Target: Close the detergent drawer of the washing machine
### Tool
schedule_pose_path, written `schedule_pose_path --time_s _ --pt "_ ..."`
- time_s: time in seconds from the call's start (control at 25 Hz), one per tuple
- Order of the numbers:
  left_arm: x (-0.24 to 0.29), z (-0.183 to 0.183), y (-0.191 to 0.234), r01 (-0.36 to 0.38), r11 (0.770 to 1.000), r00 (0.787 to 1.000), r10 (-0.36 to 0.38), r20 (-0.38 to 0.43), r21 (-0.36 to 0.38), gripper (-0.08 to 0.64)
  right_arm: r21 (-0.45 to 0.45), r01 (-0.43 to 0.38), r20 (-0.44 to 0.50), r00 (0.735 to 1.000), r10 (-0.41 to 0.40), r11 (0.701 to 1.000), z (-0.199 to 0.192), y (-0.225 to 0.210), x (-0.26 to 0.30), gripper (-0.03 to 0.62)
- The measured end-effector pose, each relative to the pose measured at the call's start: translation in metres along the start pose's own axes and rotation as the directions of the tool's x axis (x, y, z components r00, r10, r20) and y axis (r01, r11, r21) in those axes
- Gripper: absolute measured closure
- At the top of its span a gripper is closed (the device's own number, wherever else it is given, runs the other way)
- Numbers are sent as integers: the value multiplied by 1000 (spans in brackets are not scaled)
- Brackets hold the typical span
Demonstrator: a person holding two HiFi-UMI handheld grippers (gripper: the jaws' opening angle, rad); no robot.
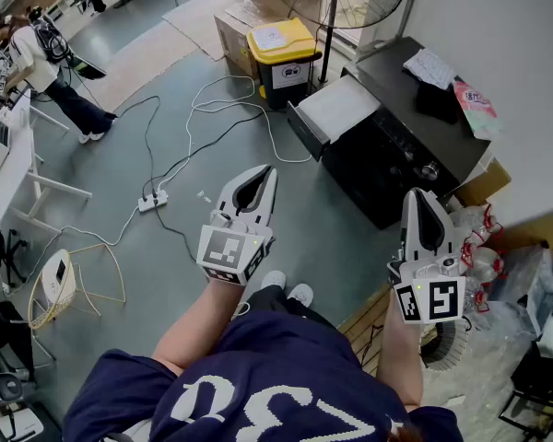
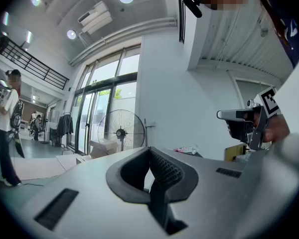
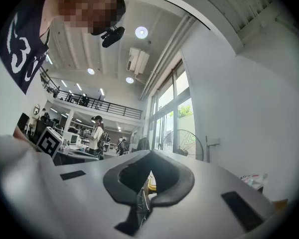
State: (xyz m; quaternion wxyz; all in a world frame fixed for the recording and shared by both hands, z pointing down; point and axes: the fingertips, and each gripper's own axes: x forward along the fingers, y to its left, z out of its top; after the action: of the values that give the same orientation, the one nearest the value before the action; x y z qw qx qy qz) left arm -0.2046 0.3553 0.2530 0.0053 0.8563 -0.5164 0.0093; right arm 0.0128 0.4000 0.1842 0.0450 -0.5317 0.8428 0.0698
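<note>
We show a yellow-lidded bin point(image 1: 283, 52) beside a cardboard box point(image 1: 230, 30) at the floor's far edge, a standing fan point(image 1: 332, 17) just behind the bin, a power strip point(image 1: 152, 201) with white cables point(image 1: 223, 107) mid-floor, and a person point(image 1: 51, 67) near the far-left corner.

The right gripper point(image 3: 150, 158), at lower centre, has its jaws together (a yellow sliver point(image 3: 150, 185) behind, perhaps a bin); a fan point(image 3: 185, 144) stands centre-right.

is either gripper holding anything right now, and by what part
Nothing is held. The left gripper and the right gripper both have their jaws shut together, empty, in the air apart from the washing machine and its open detergent drawer.
</note>
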Motion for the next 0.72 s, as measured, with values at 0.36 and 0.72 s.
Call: schedule_pose_path --time_s 0.36,0.72 --pt "0 -2 -1 -6 1000 1000 6 -3 -4 540 30 -4 21 1000 3 1000 2 2 -3 578" --pt "-1 -5 1 -18 1000 1000 18 -9 -6 540 56 -34 32 999 32 998 1 5 -1 577"
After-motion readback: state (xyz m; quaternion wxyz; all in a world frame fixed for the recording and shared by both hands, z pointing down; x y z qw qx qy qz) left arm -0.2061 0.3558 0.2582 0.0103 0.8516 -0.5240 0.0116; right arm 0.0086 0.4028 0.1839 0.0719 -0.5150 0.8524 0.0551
